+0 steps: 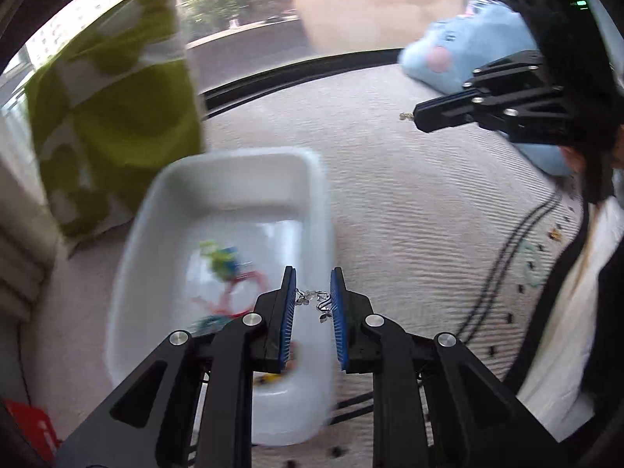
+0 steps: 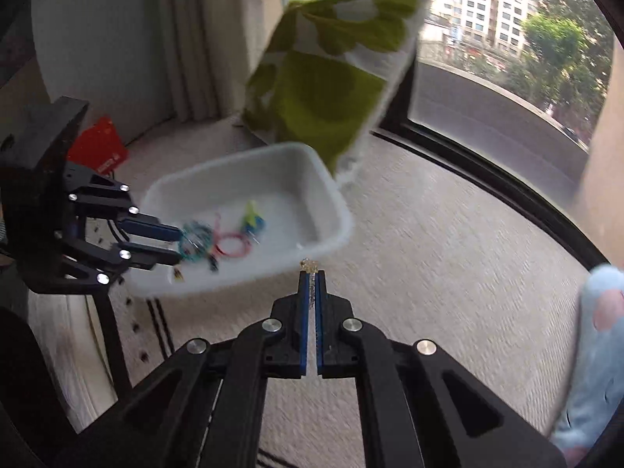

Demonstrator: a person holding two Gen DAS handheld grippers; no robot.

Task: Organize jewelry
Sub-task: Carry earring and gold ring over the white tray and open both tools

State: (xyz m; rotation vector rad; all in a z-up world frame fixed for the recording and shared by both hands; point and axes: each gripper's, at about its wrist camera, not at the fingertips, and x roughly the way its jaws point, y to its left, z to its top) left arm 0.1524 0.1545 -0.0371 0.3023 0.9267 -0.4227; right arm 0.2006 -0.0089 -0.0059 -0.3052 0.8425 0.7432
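In the left wrist view the left gripper [image 1: 314,292] fills the lower middle of the frame, its blue pads standing a little apart and clenched on a small silver ornament [image 1: 314,301] — a curly, leaf-shaped piece of jewelry that spans the gap between them. Just behind and to the left of the fingers lies a white tray [image 1: 312,179], blurred, holding a heap of coloured jewelry [image 1: 230,273]: green and blue bits, a red loop, something teal near the pad. The tray rests on a pale woven cushion [image 1: 409,202] with dark stitched lines at the lower right. A green-and-white patterned pillow [image 1: 117,117] leans in the upper left, and a light blue plush toy [image 1: 468,46] sits in the upper right.

The right gripper [image 1: 415,117] enters from the right edge of that view, high in the frame, with a small gold piece at its tip. In the right wrist view the right gripper [image 2: 312,273] is pressed nearly together on a thin gold chain [image 2: 312,286] that runs down between the pads, a little gold cluster poking out above the tips. It sits just in front of the tray's near rim [image 2: 343,218]. At the left of this view the left gripper's fingers reach over the tray's contents. A red packet [image 2: 99,148] lies at the far left — beside a curtain.
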